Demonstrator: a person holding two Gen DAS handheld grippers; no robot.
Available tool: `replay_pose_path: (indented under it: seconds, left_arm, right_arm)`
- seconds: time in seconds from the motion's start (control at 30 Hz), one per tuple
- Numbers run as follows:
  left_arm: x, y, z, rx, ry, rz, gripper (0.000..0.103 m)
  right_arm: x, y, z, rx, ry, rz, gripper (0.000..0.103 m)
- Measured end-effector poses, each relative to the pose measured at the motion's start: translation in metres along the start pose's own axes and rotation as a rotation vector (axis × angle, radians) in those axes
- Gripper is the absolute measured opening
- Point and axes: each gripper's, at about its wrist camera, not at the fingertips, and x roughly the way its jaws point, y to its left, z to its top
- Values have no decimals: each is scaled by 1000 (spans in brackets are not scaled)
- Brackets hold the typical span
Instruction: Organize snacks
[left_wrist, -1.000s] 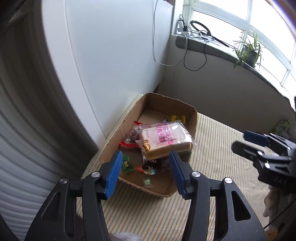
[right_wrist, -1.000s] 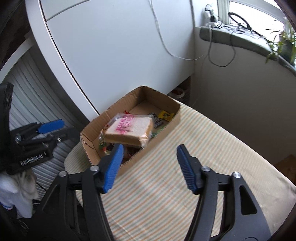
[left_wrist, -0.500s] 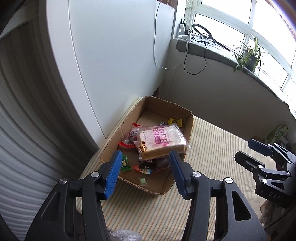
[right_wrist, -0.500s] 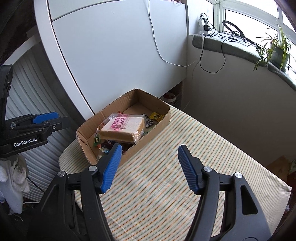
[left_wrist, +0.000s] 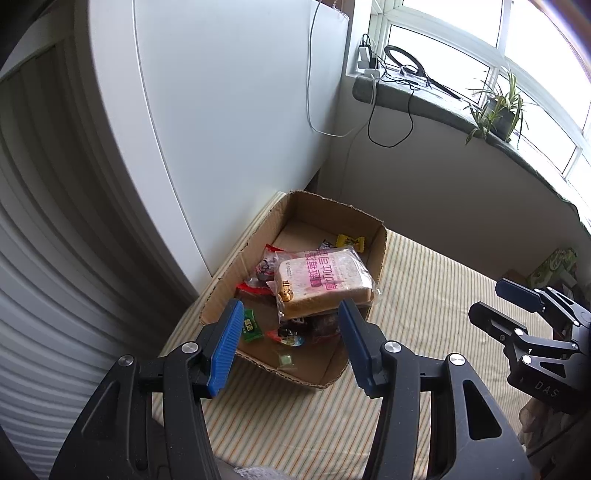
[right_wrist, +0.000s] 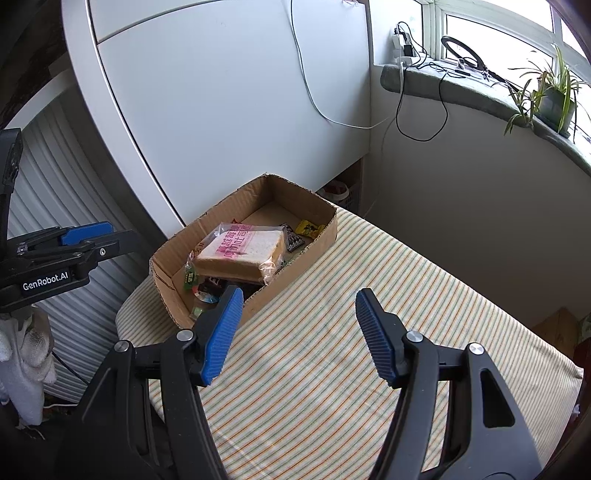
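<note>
On the striped table (right_wrist: 369, 332): cardboard box (left_wrist: 376, 258) held bagged bread (left_wrist: 325, 284) atop small snacks. Left gripper (left_wrist: 288, 343) and right gripper (right_wrist: 295, 332) hovered part-open, empty. Sorting seemingly done or unstarted; next move needed descent into box.

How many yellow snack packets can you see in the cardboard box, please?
1. The yellow packet lies on the floor of the cardboard box at its far end, beyond the bagged bread. The bread may hide others.
</note>
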Motion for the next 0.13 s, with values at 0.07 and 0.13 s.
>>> replay_pose_path:
  seconds: [0.07, 0.13]
  left_arm:
    - [-1, 0, 0, 2, -9, 8, 53]
    - [-1, 0, 0, 1, -6, 4, 53]
  right_arm:
    - [1, -1, 0, 5, 0, -3, 66]
    - [1, -1, -1, 12, -1, -7, 66]
